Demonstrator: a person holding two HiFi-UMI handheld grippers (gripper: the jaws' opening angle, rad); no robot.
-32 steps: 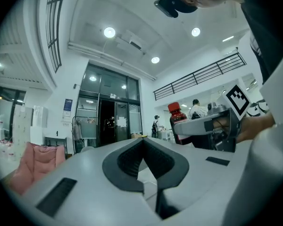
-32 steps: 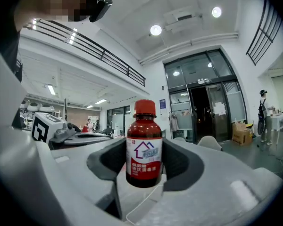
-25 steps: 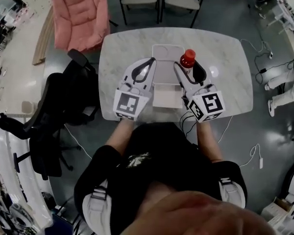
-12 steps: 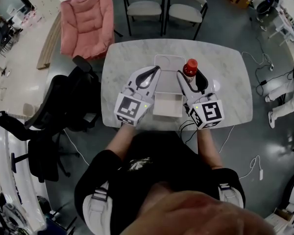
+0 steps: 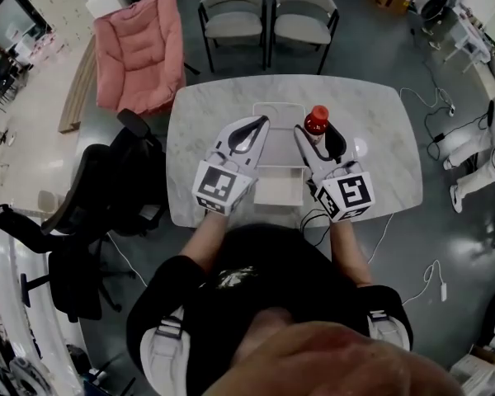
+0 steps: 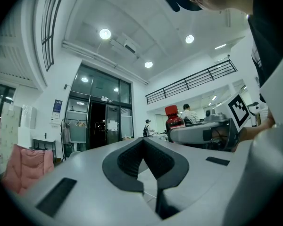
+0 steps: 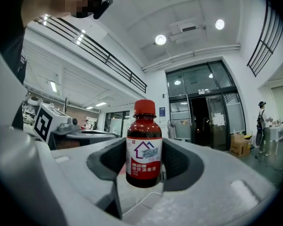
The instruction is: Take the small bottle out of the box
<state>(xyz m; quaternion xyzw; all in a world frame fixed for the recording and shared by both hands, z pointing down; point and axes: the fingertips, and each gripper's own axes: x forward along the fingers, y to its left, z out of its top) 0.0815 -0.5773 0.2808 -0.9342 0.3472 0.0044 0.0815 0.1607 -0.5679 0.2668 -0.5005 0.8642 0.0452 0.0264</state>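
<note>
Shifted lower in the frame since a second ago, the tabletop (image 5: 379,139) and box (image 5: 268,202) suggest that our head has tipped back, while both claws keep their places beside the box. Our right claw (image 5: 317,132) grips the bottle (image 7: 144,145) by its labelled body. The bottle is upright, red cap up, held just right of the open box at frame centre. Our left claw (image 6: 142,142) is closed on nothing, beside the box's left edge. We judge the lift out of the box done and the set-down now in hand. Next, the bottle needs carrying to bare tabletop at right and lowering level until its base rests. Only then should the claw open, without tipping it.
</note>
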